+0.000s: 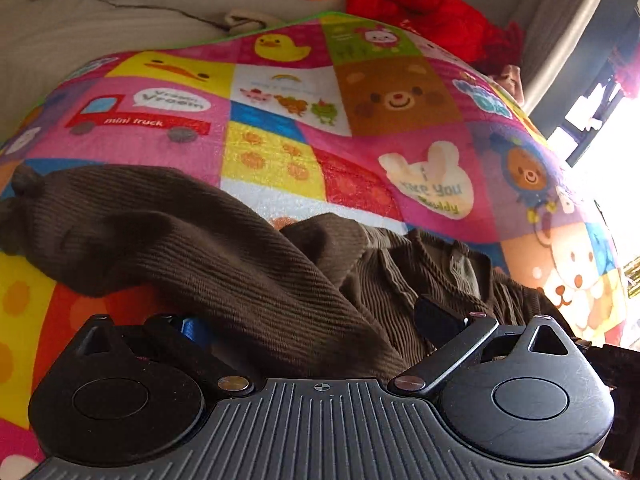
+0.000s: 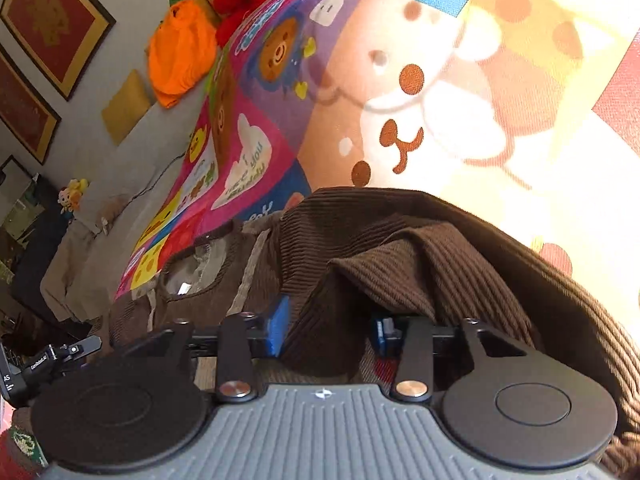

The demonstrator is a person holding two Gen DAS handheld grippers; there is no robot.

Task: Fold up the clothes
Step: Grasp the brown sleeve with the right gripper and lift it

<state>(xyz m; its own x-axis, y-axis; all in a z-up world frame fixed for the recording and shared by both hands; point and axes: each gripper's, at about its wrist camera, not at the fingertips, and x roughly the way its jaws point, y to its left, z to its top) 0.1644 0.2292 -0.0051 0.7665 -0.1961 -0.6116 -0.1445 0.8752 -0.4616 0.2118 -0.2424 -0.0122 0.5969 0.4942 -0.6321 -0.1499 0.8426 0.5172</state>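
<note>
The brown ribbed sweater [image 1: 224,248] lies rumpled on the near part of a bright patchwork play mat [image 1: 280,120] that covers the bed [image 1: 80,32], one sleeve trailing off to the left and the neckline with its pale lining sitting to the right. Judging by the deep soft folds, it looks like a light, limp knit with no stiffness at all: it should drape and sag wherever it is unsupported, and the corded surface ought to give good friction, so slipping seems unlikely. The sensible places to take hold would be seams and edges, such as a shoulder, a cuff or the hem, where the cloth is doubled and a pinch catches both layers. In the left wrist view the left gripper [image 1: 320,320] has cloth heaped over and between its fingers; the pads are buried, so I cannot tell whether those jaws are spread or pinching. In the right wrist view the right gripper [image 2: 332,328] has a thick fold of the sweater [image 2: 400,248] running down between its blue pads [image 2: 278,326], with the jaws narrowed around that fold and apparently pinching it. Orange [image 2: 180,56] and red [image 1: 432,12] soft items lie at the far edge of the bed
</note>
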